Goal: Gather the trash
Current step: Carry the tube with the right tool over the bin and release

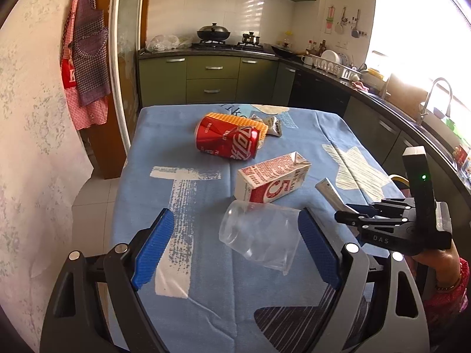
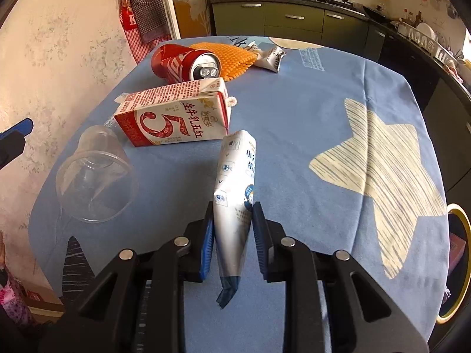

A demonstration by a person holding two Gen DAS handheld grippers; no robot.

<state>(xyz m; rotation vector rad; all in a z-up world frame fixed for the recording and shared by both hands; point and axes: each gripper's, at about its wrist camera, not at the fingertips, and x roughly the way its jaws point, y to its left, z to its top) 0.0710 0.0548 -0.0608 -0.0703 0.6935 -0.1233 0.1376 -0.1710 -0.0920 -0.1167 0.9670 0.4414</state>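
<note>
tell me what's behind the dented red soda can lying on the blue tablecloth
Behind the dented red soda can lies an orange bumpy mat, partly covered by the can. Beyond it are crumpled silver wrappers. How far the mat runs under the can is hidden.

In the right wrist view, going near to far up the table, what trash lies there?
Wrapper between the right gripper's fingers → plastic cup → milk carton → cola can → small foil packet.
</note>
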